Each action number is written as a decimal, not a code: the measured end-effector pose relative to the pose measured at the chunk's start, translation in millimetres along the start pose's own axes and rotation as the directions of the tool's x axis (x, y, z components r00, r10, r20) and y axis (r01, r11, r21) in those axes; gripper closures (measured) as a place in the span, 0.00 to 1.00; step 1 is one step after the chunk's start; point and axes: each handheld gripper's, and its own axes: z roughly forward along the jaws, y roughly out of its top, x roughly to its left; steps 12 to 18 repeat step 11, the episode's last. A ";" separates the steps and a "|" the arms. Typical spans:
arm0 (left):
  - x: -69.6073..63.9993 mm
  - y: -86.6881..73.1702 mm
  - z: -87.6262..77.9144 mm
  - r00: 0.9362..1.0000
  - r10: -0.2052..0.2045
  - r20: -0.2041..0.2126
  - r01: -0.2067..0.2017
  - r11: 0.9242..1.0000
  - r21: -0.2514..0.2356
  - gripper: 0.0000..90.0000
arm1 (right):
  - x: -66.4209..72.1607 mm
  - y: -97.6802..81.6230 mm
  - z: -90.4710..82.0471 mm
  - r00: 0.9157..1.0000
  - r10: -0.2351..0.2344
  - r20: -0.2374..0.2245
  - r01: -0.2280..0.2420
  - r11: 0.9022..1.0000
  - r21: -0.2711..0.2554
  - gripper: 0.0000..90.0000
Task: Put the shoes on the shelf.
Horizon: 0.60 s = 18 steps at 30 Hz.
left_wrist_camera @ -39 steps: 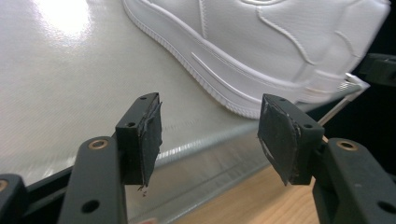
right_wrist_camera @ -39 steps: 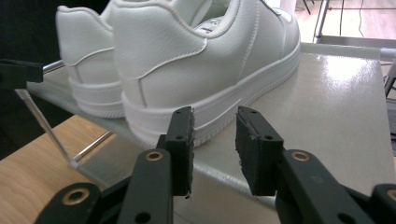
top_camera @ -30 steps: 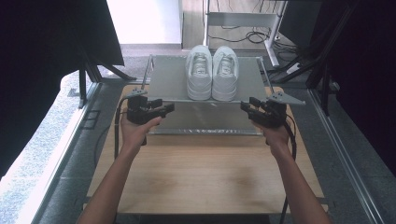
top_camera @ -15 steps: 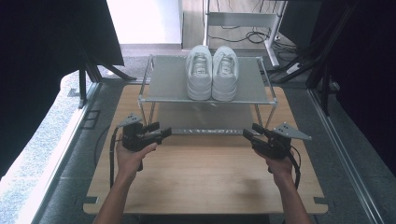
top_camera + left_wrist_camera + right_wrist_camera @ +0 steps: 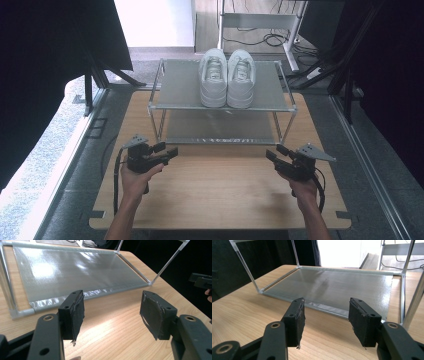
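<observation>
Wooden counter lies bare across the lower centre of the high view, giving the left gripper and right gripper open room before the metal shelf rack. Both hold nothing, jaws apart, the right's having just been opening. White shoes sit paired atop the rack, upper centre.

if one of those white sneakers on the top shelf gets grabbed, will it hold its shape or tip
The white sneakers look padded with thick flat soles, so one would probably keep its shape and stand steady. Probably light for its size. The pair sit touching on the shelf rack, so lifting one may nudge the other.
</observation>
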 end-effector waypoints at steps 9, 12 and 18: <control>0.9 0.4 -1.9 1.000 -0.007 0.001 0.007 1.000 -0.008 0.40 | -0.9 1.3 -2.5 1.000 -0.014 -0.015 0.013 1.000 -0.018 0.50; 1.6 -0.2 -1.3 1.000 -0.010 0.000 0.010 1.000 -0.006 0.40 | -1.7 -0.3 -1.2 0.999 -0.033 -0.015 0.033 0.999 0.006 0.48; 1.6 -0.2 -1.3 1.000 -0.010 0.000 0.010 1.000 -0.006 0.40 | -1.7 -0.3 -1.2 0.999 -0.033 -0.015 0.033 0.999 0.006 0.48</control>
